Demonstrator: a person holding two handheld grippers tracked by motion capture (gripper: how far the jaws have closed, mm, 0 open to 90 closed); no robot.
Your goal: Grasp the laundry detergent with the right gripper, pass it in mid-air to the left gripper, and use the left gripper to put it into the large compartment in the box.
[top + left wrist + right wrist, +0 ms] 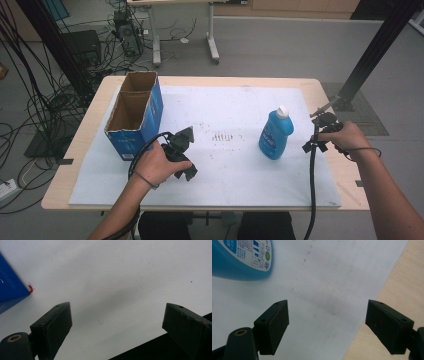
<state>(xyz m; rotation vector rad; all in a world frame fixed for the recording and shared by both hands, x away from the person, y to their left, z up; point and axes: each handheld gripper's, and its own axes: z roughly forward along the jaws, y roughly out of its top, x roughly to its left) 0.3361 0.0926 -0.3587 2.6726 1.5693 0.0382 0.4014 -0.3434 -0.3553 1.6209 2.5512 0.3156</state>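
A blue bottle [275,133] with a white cap stands upright on the white sheet [225,110], right of centre. Its lower part with a printed label [242,260] sits at the top left of the right gripper view. My right gripper [314,146] hovers just right of the bottle, near the sheet's right edge, open with nothing between its jaws [327,327]. An open blue cardboard box [135,112] stands at the left; its corner [12,290] appears in the left gripper view. My left gripper [186,159] is low over the sheet beside the box, open and empty [117,325].
The wooden table [335,165] shows bare along the right edge beyond the sheet [392,285]. Faint dark smudges [222,136] mark the sheet's middle. Cables and equipment [125,30] lie on the floor behind the table.
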